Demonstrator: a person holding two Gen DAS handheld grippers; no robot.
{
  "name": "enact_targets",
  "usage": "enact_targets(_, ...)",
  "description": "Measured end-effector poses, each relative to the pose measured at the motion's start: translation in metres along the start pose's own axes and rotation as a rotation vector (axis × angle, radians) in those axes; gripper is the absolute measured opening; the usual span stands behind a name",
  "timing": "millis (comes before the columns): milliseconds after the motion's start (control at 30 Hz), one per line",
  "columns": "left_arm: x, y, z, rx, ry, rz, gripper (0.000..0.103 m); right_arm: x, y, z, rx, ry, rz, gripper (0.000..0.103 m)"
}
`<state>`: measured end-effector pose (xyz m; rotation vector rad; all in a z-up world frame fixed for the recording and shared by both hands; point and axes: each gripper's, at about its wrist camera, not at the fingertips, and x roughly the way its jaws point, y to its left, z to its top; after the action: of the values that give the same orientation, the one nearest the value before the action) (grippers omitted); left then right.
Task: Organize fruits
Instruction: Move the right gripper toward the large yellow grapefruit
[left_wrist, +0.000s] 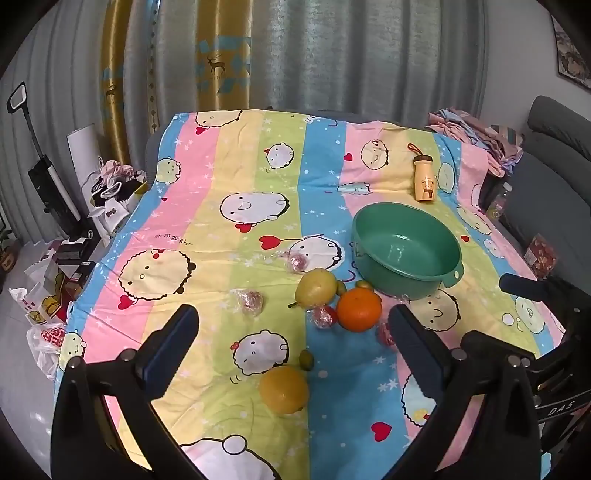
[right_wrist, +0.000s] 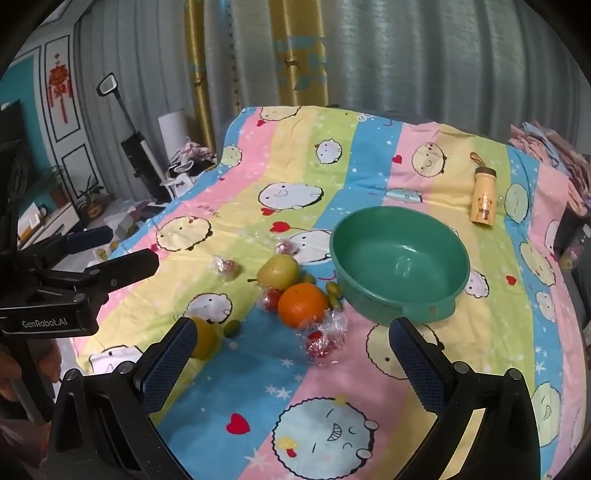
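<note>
I hold my left fingers (left_wrist: 291, 332) spread wide above the near part of the desk, gripping nothing, and my right fingers (right_wrist: 291, 341) stand just as wide apart, also bare. The desk is covered by a striped pastel cartoon cloth (left_wrist: 229, 192) in pink, yellow, green and blue bands. Toward the right side sits a round green plastic basin (left_wrist: 406, 247), upright, with nothing in it that I can see. Just beside its near-left rim the fruit lies in a loose cluster: a yellow-green pear (left_wrist: 316, 288) lying on its side, a round bright orange (left_wrist: 359, 309) touching or almost touching it, and small green kumquat-like fruits (right_wrist: 334, 295) between the orange and the basin. Around them lie small red sweets in clear crinkled wrappers (left_wrist: 251, 301), one to the left of the pear, one behind it, one between pear and orange, and one in front of the basin. Nearer the front edge, apart from the cluster, rests a yellow-orange citrus fruit (left_wrist: 283, 389) with another tiny green fruit (left_wrist: 306, 360) just behind it. Toward the far right corner lies a small yellow bottle with a bear picture and a brown cap (left_wrist: 424, 179), tipped on its side, well apart from the fruit. From my right side the other gripper shows at the left edge of the desk.
</note>
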<state>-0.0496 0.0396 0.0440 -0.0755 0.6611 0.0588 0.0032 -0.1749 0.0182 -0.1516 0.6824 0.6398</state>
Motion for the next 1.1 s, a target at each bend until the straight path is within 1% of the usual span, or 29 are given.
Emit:
enact_targets(200, 0.001, 0.001, -0.001, 0.002, 0.005, -0.008, 0.103, 0.0, 0.005, 0.0, 0.006, -0.014, 0.001, 0.103)
enact_targets(533, 0.007, 0.003, -0.003, 0.001, 0.02, -0.013, 0.103, 0.008, 0.008, -0.001, -0.011, 0.02, -0.007, 0.103)
enact_targets(733, 0.012, 0.006, -0.004, -0.007, 0.031, -0.03, 0.103, 0.012, 0.008, -0.002, -0.009, 0.016, -0.005, 0.103)
enact_targets(767, 0.013, 0.007, -0.004, -0.011, 0.033, -0.037, 0.103, 0.013, 0.008, -0.002, -0.008, 0.009, -0.001, 0.103)
enact_targets(900, 0.021, 0.018, -0.007, -0.073, 0.058, -0.126, 0.103, 0.021, 0.009, -0.004, -0.003, 0.013, 0.005, 0.103)
enact_targets(1067, 0.036, 0.041, -0.013, -0.193, 0.092, -0.228, 0.103, 0.033, 0.011, -0.008, 0.012, 0.06, 0.018, 0.103)
enact_targets(1100, 0.038, 0.046, -0.015, -0.212, 0.094, -0.238, 0.103, 0.035, 0.01, -0.009, 0.015, 0.067, 0.022, 0.103)
